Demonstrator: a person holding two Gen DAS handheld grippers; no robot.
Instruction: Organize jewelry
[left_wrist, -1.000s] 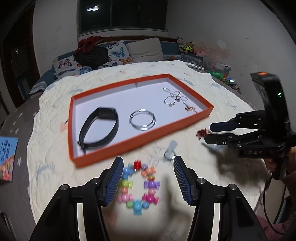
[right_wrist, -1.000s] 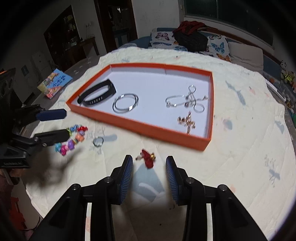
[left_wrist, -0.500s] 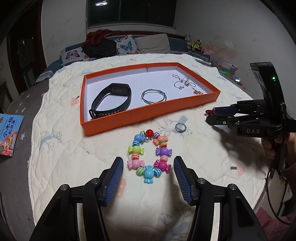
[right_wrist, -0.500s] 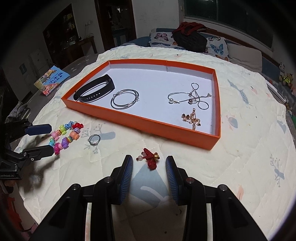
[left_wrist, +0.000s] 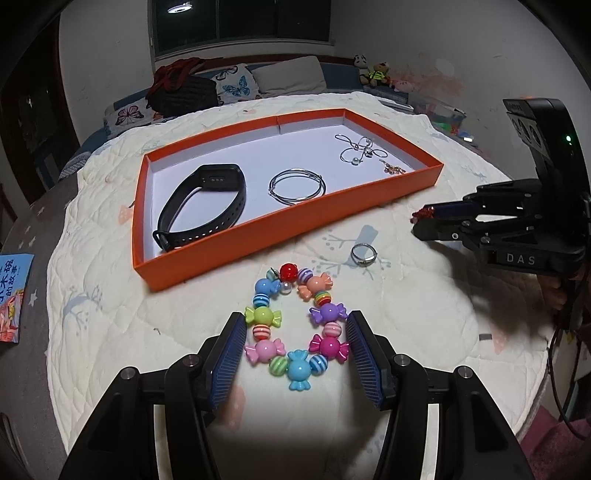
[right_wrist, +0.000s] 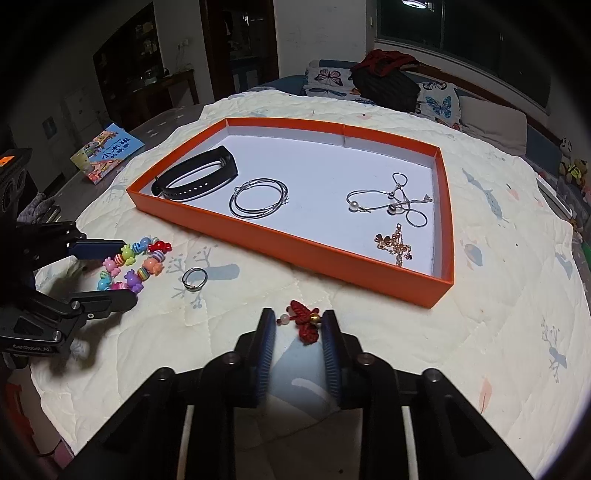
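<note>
The red knotted charm (right_wrist: 303, 322) lies on the quilt (right_wrist: 480, 332) just short of the orange tray (right_wrist: 288, 251), and your right gripper (right_wrist: 299, 328) has it between its fingers. The jaws have just been closing around it; the right pad looks to touch the gold bead, the left one looks a hair off the pale bead, so I judge the grip not yet made. You are in the pick-up step for that charm. Finish the squeeze until both pads bear on the knot (it is soft and small, so it could slip out sideways), then lift and carry it over the tray's near wall to a bare patch of the white floor.

Your left gripper (left_wrist: 295, 347) sits low over the candy-bead bracelet (left_wrist: 295, 325), jaws apart, one finger on each side of the loop and not pressing. It needs to close on the near beads next. The silver ring (left_wrist: 364, 254) waits on the quilt between the two. Already in the tray: the black wristband (left_wrist: 201, 210), the wire hoops (left_wrist: 297, 186), the pearl necklace (right_wrist: 391, 203) and the gold chain (right_wrist: 397, 243).
</note>
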